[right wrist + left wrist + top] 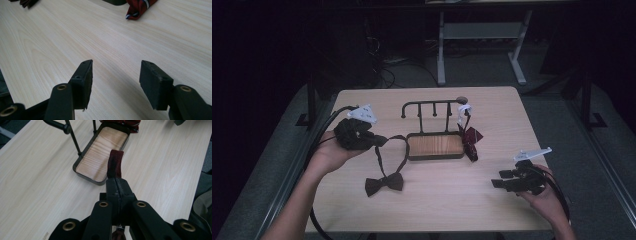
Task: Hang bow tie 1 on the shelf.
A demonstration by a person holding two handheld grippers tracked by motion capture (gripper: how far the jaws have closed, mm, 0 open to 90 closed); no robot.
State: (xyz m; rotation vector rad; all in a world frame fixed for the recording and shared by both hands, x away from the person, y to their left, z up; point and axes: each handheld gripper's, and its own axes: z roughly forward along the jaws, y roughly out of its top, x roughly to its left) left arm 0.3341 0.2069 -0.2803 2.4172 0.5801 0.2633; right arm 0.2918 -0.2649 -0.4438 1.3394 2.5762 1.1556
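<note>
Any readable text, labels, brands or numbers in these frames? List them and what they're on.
None legible anywhere.
Rack: no markings.
Tray: plain wood grain, no label.
Bow tie and striped tie: no tags visible.
Left gripper and right gripper: brass rivets, no print.

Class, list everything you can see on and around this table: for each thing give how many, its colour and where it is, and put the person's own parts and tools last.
Light wooden table: one, pale wood, middle of the high view.
Black metal hook rack with wood-lined tray base: one, black and brown, table centre.
Dark brown bow tie with long strap: one, dark brown; bow lies in front of the rack, strap runs up to the left gripper.
Dark red striped bow tie: one, dark red, hanging at the rack's right end.
White-legged desk frame: one, white, on the floor behind the table.
Left gripper: one, black, left side, fingers shut on the strap.
Right gripper: one, black, right front, fingers open.
</note>
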